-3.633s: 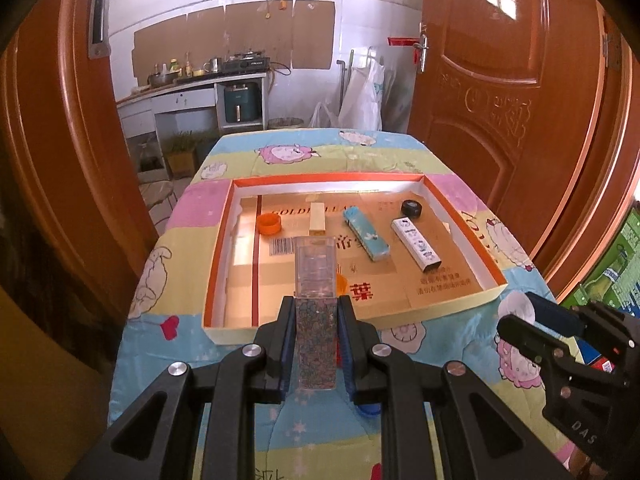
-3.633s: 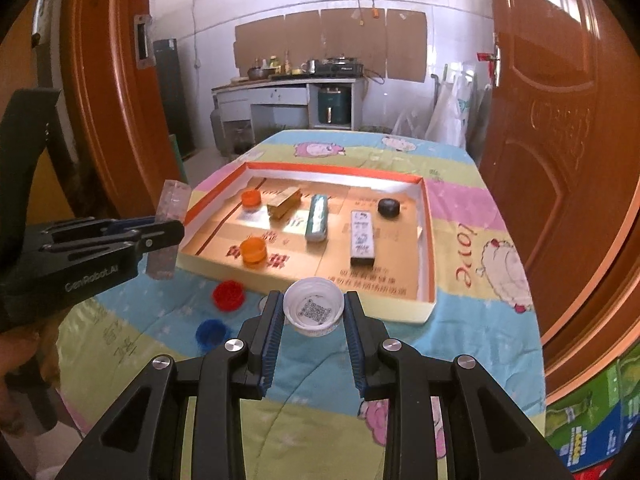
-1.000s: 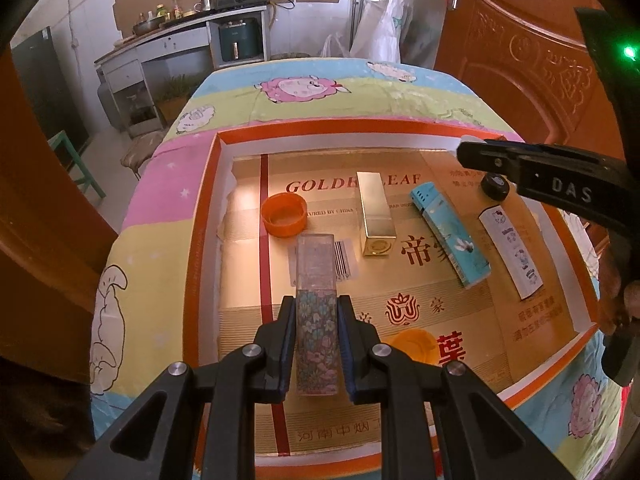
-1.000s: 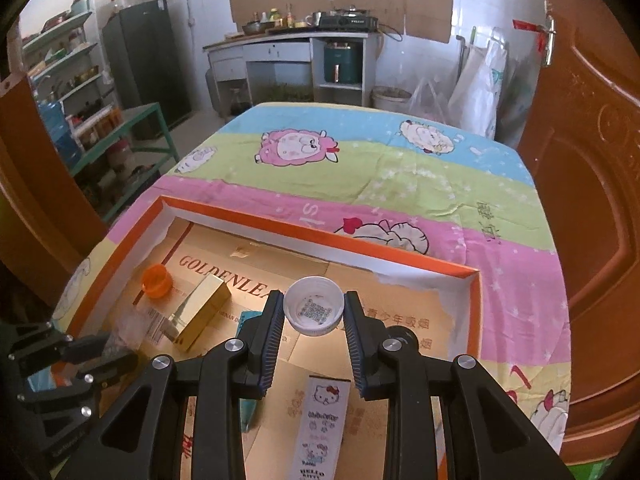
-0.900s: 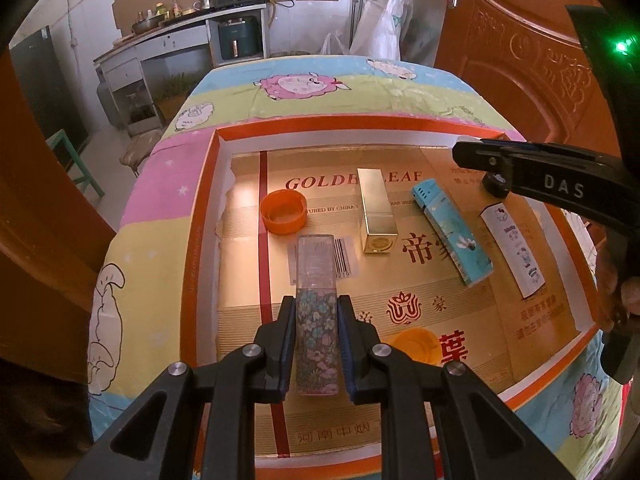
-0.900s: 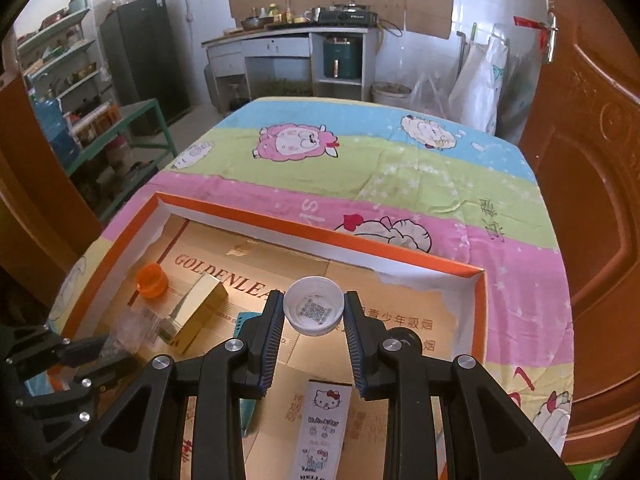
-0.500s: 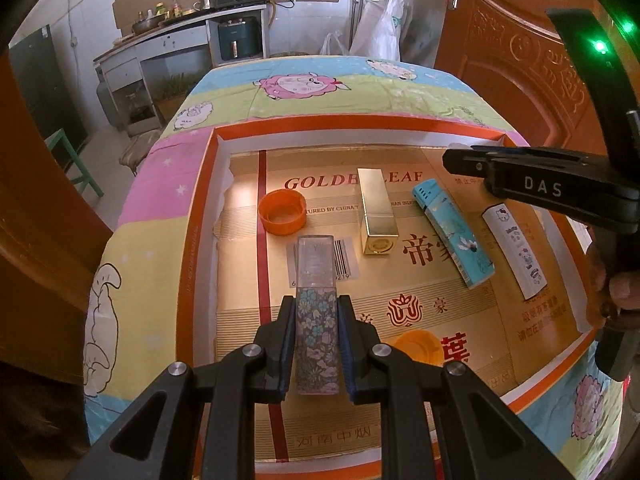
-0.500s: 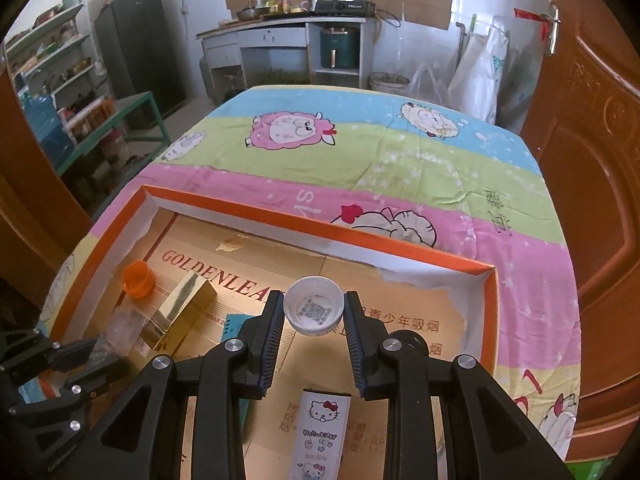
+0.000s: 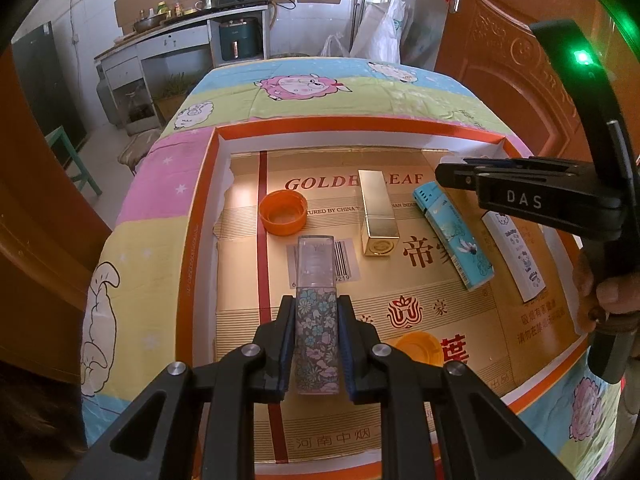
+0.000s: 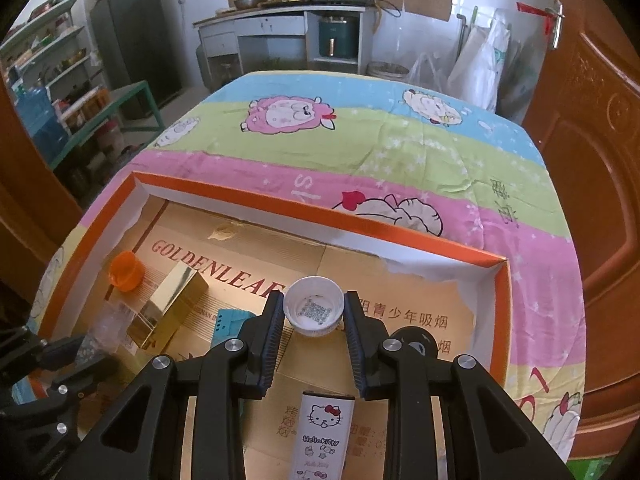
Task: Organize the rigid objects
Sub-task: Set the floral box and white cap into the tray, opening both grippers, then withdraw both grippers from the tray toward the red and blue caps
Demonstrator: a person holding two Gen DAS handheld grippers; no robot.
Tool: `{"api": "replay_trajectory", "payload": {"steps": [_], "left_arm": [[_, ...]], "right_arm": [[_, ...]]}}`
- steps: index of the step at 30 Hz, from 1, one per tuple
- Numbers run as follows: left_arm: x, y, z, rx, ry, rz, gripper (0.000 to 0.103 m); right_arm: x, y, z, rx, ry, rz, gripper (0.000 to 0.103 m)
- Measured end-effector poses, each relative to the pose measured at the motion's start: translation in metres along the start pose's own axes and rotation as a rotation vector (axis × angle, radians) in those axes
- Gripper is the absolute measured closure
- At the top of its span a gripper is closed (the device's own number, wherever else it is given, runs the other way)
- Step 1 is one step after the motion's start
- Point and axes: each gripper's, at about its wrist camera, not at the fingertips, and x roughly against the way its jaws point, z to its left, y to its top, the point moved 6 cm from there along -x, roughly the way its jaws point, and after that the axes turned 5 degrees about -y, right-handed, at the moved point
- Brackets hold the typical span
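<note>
Floral tube [image 9: 317,328], hanging over the orange-rimmed tray [image 9: 200,216] rather than over the desk's blanket as seconds earlier, clamped between the left gripper [image 9: 317,332] fingers narrowed onto its patterned lower half. Pointing straight ahead along those fingers, clear cap end farthest out. Sitting open side up between the right gripper [image 10: 314,320] fingers, pinched at its rim: white cap [image 10: 314,311], now over the tray's far right corner.

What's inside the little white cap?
The white cap, pinched open side up in the right gripper, shows a square printed code on its inner bottom and nothing else. What lies under the cap is hidden.
</note>
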Motion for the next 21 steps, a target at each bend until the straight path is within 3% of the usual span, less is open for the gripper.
{"api": "replay_trajectory", "payload": {"steps": [4, 8, 10, 11, 21], "left_arm": [[-0.001, 0.0, 0.0, -0.008, 0.003, -0.001, 0.081], [-0.001, 0.001, -0.002, -0.008, -0.019, -0.001, 0.071], [-0.001, 0.001, -0.002, -0.006, -0.015, 0.0, 0.063], [-0.001, 0.001, -0.001, -0.004, -0.013, 0.0, 0.059], [0.001, 0.0, 0.0, 0.003, -0.015, -0.005, 0.057]], "right_arm": [[-0.004, -0.002, 0.0, 0.001, -0.006, 0.022, 0.072], [-0.007, -0.003, -0.001, -0.003, -0.013, 0.035, 0.071], [-0.008, -0.003, -0.002, -0.006, -0.017, 0.036, 0.066], [-0.007, -0.003, -0.003, -0.008, -0.021, 0.035, 0.059], [0.007, -0.007, -0.008, -0.048, -0.016, 0.008, 0.056]]}}
